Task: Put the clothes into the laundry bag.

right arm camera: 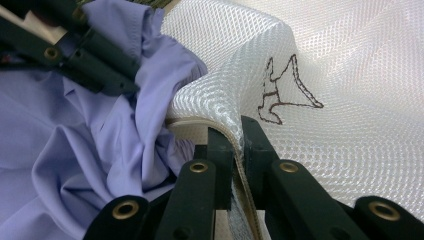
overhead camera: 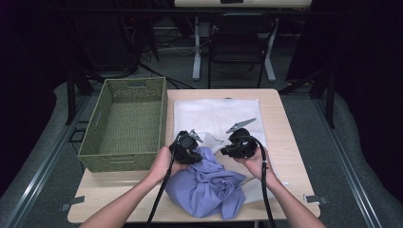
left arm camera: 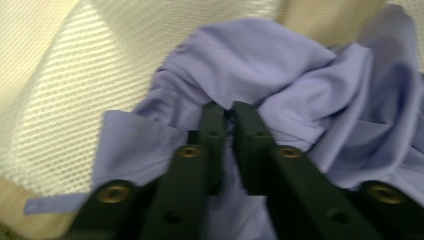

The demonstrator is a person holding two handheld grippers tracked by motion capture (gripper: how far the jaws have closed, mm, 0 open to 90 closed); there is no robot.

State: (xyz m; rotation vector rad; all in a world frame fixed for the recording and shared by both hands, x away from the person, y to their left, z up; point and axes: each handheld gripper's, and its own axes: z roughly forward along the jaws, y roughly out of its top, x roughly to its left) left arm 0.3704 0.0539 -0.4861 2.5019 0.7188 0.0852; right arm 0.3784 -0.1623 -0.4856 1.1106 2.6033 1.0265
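Stuffing a lavender shirt into a white mesh bag

The left tongs [left arm camera: 227, 107] are clamped on a fold of the lavender shirt [overhead camera: 209, 183], crumpled at the desk's [overhead camera: 280, 126] six o'clock edge; the right tongs [right arm camera: 235, 132] pinch the mesh bag's [overhead camera: 214, 116] rim, just toward one o'clock. Both are light, limp and likely slippery: best gripped on bunched folds or hems. A green basket [overhead camera: 124, 126] waits at nine o'clock.

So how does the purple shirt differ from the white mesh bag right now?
The purple shirt is smooth cloth, bunched in a crumpled heap; the white mesh bag is open netting, lying mostly flat with one edge lifted. The left gripper is shut on the shirt, the right gripper on the bag's edge. The bag bears a small dark drawn mark; the shirt looks plain. Both lie on the table, touching.
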